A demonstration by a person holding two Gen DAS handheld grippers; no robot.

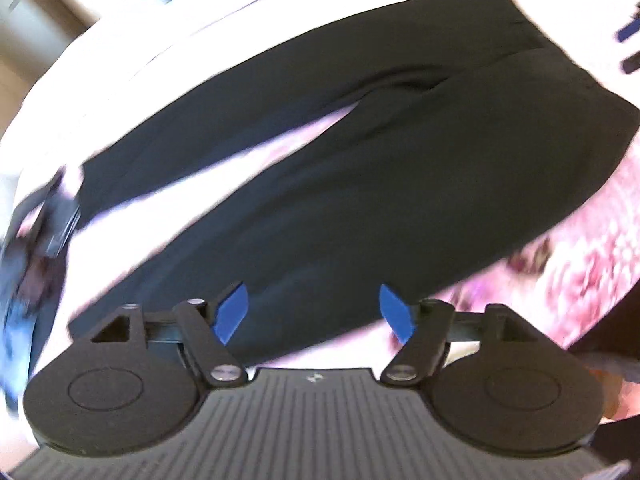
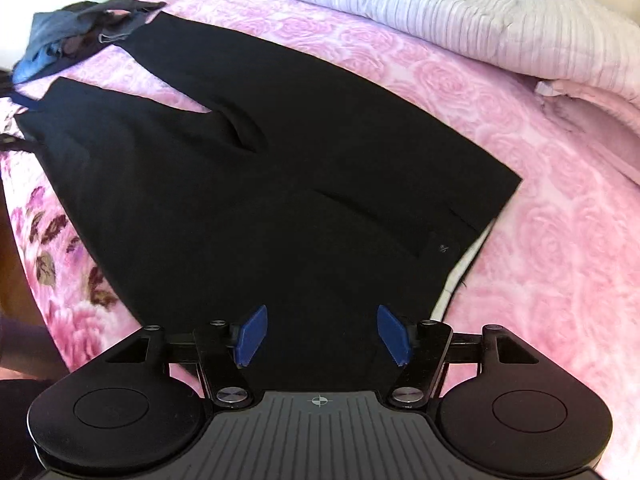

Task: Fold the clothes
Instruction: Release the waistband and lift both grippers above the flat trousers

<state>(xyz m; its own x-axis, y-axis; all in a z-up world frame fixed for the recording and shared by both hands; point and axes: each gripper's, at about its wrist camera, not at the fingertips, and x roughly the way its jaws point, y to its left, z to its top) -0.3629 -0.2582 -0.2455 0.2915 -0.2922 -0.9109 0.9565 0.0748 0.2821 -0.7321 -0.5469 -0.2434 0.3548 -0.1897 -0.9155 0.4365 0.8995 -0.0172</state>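
A pink blanket (image 2: 500, 128) with a raised rose pattern covers the bed, and a pair of black trousers (image 2: 248, 168) lies spread flat on it, legs parted in a narrow V that runs away toward the upper left of the right wrist view. A pale striped quilt (image 2: 460, 12) is bunched along the far edge of the bed, touching the blanket, and a heap of grey and blue clothes (image 2: 76, 36) sits at the far ends of the trouser legs, just beside or overlapping the upper one. The right gripper (image 2: 322, 334) hangs over the waist end of the trousers with its blue fingers (image 2: 251, 335) spread wide apart and nothing between them; whether the tips touch the cloth cannot be told. The left gripper (image 1: 314, 312) is likewise wide open and empty, its blue fingers (image 1: 232, 312) poised over one leg of the trousers (image 1: 360, 152), which here run across the frame with a strip of blanket (image 1: 592, 248) showing between the legs. The left wrist view is smeared by blur, so the rose pattern and the clothes heap (image 1: 52, 216) at the left edge are vague; only the right wrist view shows the quilt, the waistband with its pale lining at the right edge, and a small button (image 2: 443, 248) near that edge.
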